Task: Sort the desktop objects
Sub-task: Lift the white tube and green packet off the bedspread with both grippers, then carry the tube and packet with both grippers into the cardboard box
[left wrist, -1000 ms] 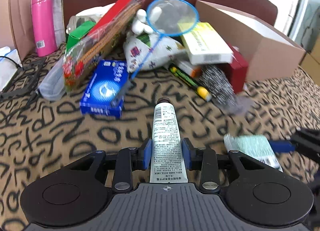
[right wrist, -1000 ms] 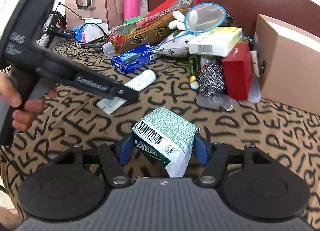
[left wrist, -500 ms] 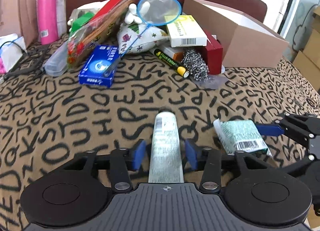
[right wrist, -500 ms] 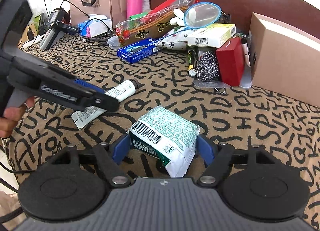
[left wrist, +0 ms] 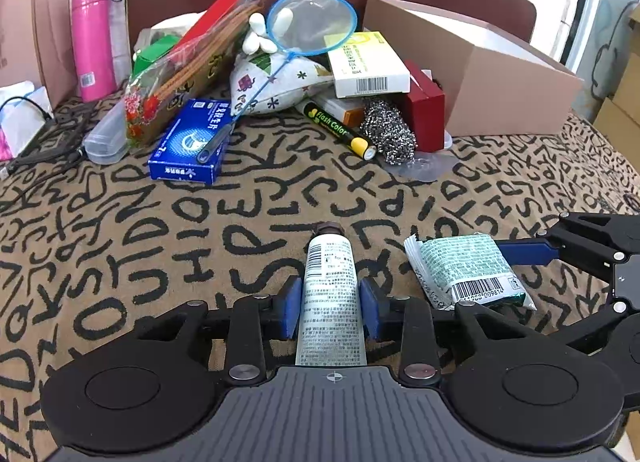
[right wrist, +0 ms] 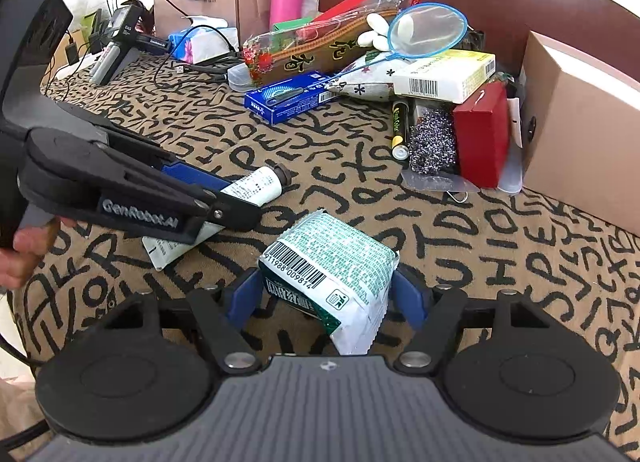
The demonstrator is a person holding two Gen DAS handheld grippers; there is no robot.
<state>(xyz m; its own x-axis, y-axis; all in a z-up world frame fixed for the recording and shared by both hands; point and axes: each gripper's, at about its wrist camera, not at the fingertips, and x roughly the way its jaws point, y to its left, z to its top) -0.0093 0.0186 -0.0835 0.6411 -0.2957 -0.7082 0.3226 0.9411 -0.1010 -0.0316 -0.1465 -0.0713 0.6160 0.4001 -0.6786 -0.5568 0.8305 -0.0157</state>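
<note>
Looking along the left claw (left wrist: 331, 308), we see its blue pads standing apart on either side of a white tube (left wrist: 331, 302), with a slim gap on each flank, so it is not clamped. The tube lies flat on the letter-patterned counter (left wrist: 120, 229), dark cap pointing away from us. Just to its right lies a green-and-white packet (left wrist: 466, 270), barcode up. Our right claw (right wrist: 322, 296) straddles that packet, pads spread and not quite pressing its sides. Farther back on the counter a heap holds a blue box (left wrist: 190, 141), a blue hand net (left wrist: 312, 21), a yellow-and-white carton (left wrist: 366, 65), a steel scourer (left wrist: 388, 131) and a red box (left wrist: 426, 109) beside a cardboard box (left wrist: 492, 77). A pink flask (left wrist: 92, 45) stands upright at far left.
</note>
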